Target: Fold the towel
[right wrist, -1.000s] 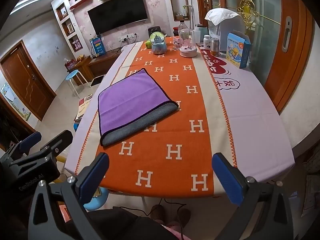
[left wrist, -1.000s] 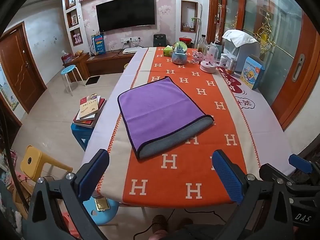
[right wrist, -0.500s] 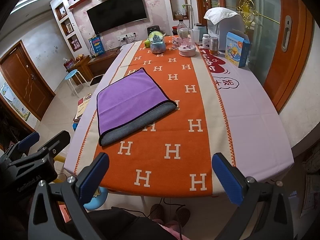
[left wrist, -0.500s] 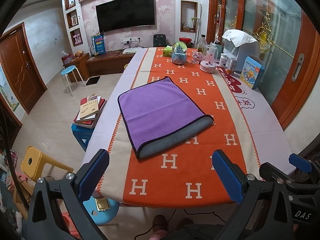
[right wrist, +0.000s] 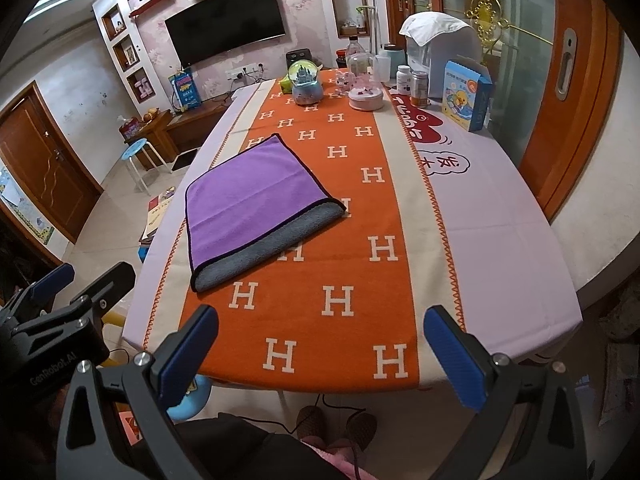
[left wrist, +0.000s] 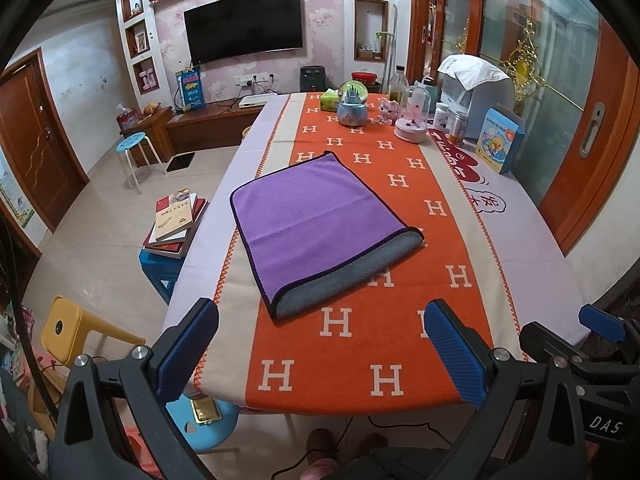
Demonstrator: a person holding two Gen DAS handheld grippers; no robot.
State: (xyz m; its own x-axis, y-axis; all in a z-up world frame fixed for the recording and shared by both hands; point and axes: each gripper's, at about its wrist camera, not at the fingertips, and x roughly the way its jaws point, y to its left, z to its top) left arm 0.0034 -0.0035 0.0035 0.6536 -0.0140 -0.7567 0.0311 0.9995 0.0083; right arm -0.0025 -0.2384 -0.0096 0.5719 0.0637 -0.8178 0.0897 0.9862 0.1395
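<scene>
A purple towel (left wrist: 312,216) with a grey underside lies folded on the orange H-patterned table runner (left wrist: 360,344), its grey lower layer showing along the near edge. It also shows in the right wrist view (right wrist: 252,204). My left gripper (left wrist: 320,344) is open and empty, held back from the table's near edge, well short of the towel. My right gripper (right wrist: 320,348) is open and empty, also off the near edge. The left gripper's body shows at the left of the right wrist view (right wrist: 60,312).
At the table's far end stand a snow globe (left wrist: 352,106), a pink box (left wrist: 410,128), jars, a white-covered appliance (left wrist: 476,92) and a blue carton (left wrist: 498,144). Left of the table are a book stack (left wrist: 176,220) on a blue stool and a yellow chair (left wrist: 76,328).
Both grippers have drifted very slightly; the right wrist view shifted a little. The towel has not moved.
</scene>
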